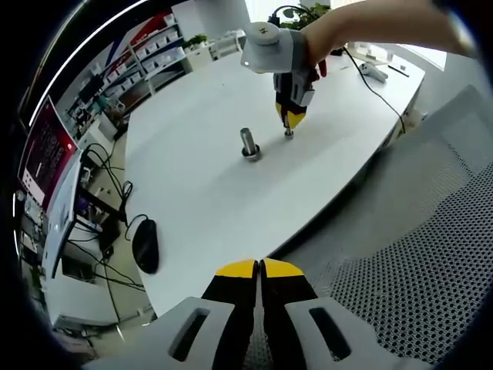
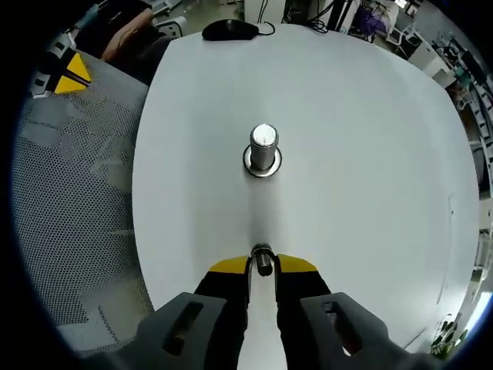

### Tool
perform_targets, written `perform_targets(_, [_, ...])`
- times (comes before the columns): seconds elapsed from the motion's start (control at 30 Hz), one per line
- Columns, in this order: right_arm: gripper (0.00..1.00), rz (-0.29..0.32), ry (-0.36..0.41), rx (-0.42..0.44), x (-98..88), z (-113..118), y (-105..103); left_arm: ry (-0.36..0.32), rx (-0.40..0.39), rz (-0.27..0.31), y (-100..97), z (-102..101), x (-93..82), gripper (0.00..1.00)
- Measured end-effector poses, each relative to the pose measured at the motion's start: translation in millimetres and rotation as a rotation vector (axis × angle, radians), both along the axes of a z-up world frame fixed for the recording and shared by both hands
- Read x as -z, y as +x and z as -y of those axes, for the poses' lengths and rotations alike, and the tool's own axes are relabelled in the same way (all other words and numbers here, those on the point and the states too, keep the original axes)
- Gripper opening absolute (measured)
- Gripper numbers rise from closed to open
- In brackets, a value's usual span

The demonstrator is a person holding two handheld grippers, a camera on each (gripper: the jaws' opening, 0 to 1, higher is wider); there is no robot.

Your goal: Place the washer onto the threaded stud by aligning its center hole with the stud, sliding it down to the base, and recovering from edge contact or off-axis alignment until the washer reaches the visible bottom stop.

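Note:
A short metal threaded stud (image 2: 263,145) stands upright on the white table (image 2: 362,154), with a flat ring around its base (image 2: 263,164). My right gripper (image 2: 263,266) is shut on a small metal washer (image 2: 263,260), held on edge between the yellow tips, a little short of the stud and low over the table. In the left gripper view a hand holds that right gripper (image 1: 289,123) pointing down just right of the stud (image 1: 248,142), with the washer (image 1: 289,132) at its tip. My left gripper (image 1: 259,270) is shut with nothing in it, back over the table's near edge.
A black computer mouse (image 1: 145,245) with its cable lies near the table's edge, also seen at the far side as the mouse (image 2: 229,29). A grey mesh chair (image 1: 416,254) sits beside the table. Monitors, shelves and cables stand beyond the table.

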State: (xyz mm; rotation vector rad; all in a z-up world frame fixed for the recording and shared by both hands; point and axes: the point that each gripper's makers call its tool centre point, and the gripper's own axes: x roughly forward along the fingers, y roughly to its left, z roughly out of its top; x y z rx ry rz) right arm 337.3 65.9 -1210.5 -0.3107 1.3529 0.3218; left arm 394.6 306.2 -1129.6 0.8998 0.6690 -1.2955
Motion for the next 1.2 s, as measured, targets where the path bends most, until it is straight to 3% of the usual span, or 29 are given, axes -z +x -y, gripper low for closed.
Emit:
perform_targets(0.47, [0.14,-0.009,-0.007,-0.009,17.1,2.2,-1.6,0.000,0.002,-0.001,0.2,0.9,0.6,0.00])
perform_targets(1.0, [0.14,0.000,-0.001,0.010,16.0,2.5,1.9,0.000,0.005,-0.002,-0.2,0.7,0.8,0.00])
perform_targets(1.07, [0.14,0.000,0.018,0.033,22.2,8.0,7.0,0.001,0.005,-0.003,-0.1,0.6,1.1,0.00])
perform_targets(1.2, [0.24,0.039,0.046,0.070,15.3,1.5,3.9,0.001,0.006,-0.003,-0.3,0.6,1.3,0.00])
